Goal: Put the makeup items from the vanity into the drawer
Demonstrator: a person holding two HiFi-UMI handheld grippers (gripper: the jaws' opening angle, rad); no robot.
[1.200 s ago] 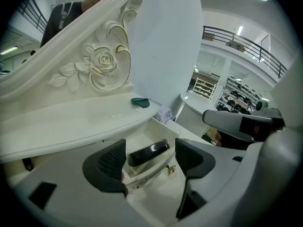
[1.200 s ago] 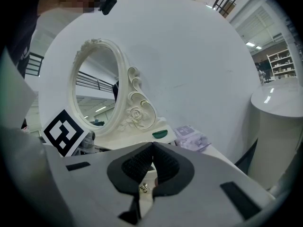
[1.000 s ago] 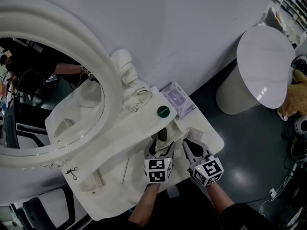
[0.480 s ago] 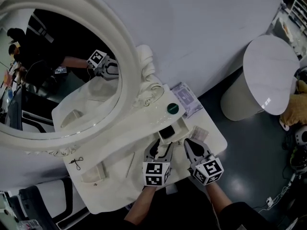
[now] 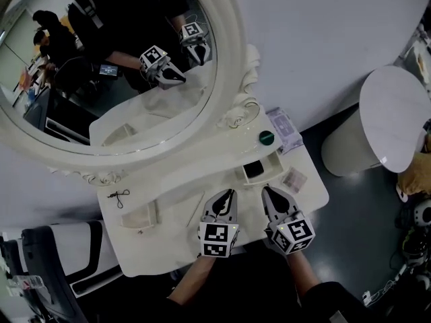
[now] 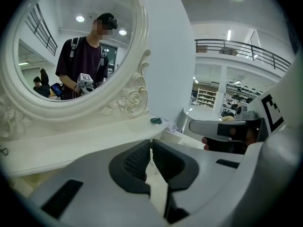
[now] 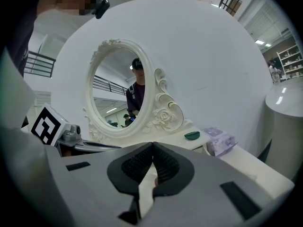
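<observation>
Left gripper (image 5: 230,193) just closed empty, right gripper (image 5: 267,190) shut empty; green compact (image 5: 267,138) ahead looks light and slick, so pinch across its rim

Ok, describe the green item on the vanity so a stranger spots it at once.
Find the big oval mirror on the white vanity. By the frame's carved scroll lies a small round dark-green item. It is the only green thing, beside a lilac packet.

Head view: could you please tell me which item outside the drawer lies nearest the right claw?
The pale sachet, just beside the right claw; the green disc and purple pack sit farther back.
</observation>
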